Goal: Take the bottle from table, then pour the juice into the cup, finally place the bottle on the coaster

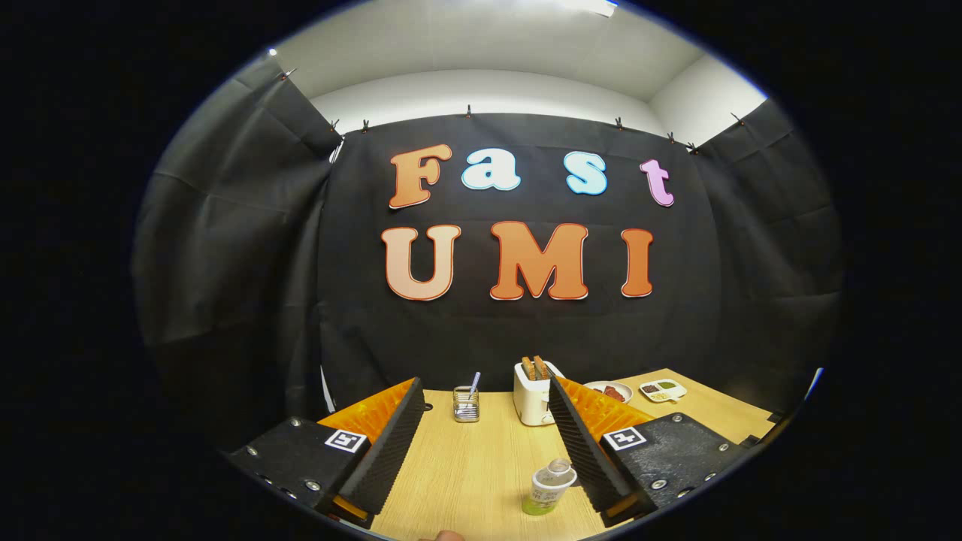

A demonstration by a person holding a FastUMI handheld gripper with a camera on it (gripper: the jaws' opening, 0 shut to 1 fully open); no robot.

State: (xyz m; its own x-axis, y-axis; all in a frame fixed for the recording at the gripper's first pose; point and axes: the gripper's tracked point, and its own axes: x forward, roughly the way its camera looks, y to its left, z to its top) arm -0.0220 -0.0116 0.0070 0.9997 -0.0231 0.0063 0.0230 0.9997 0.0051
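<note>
pale wood-grain surface (466, 473) is running from beneath the claw out to the black cloth wall of the booth.

nearest: claw (485, 391) is hanging above the surface with its two fingers spread wide apart, gripping nothing; one fingertip (412, 391) is sitting to the left, the other to the right, bare wood showing between them.

just below, between the fingers and closer to the right one: bottle (549, 488), small, clear, with a light label and green liquid low in it, is standing upright on the surface, seen from above, and whether it is capped cannot be told. it is sitting just beside the right finger, and contact cannot be told.

further out, beyond the fingertips: wire holder (466, 404) with a utensil handle is standing near the middle of the surface; white toaster (532, 394) with two slices poking up is standing to its right, partly behind the right finger.

farthest, right of the toaster: small round plate (610, 391) with something dark red, then a white divided dish (663, 389) with small portions, are lying near the back edge.
</note>
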